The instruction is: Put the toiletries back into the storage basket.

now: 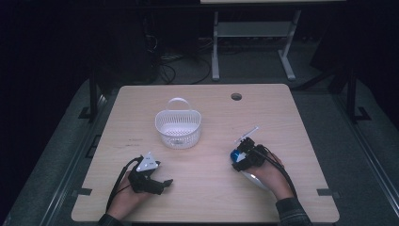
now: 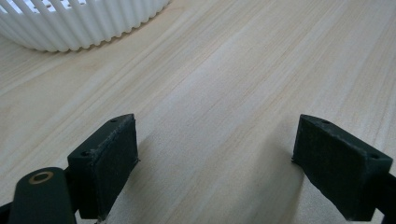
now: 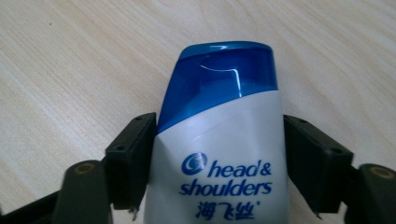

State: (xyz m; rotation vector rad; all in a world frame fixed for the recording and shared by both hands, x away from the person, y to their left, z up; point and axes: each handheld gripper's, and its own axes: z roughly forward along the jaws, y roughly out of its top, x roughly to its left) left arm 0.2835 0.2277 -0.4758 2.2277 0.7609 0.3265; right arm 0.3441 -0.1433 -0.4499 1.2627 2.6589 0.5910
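A white shampoo bottle with a blue cap lies on the wooden table, cap pointing away from the person. My right gripper straddles it just below the cap, and both pads rest against its sides. In the high view the blue cap shows ahead of the right gripper, and the bottle's white body lies under the hand. At the front left of the table my left gripper rests, its jaws pointing right. Its jaws stand wide apart over bare wood.
A white slatted basket with a handle stands mid-table, its wall close ahead of the left gripper. A thin white stick-like item lies just beyond the right gripper. A round cable hole sits near the far edge.
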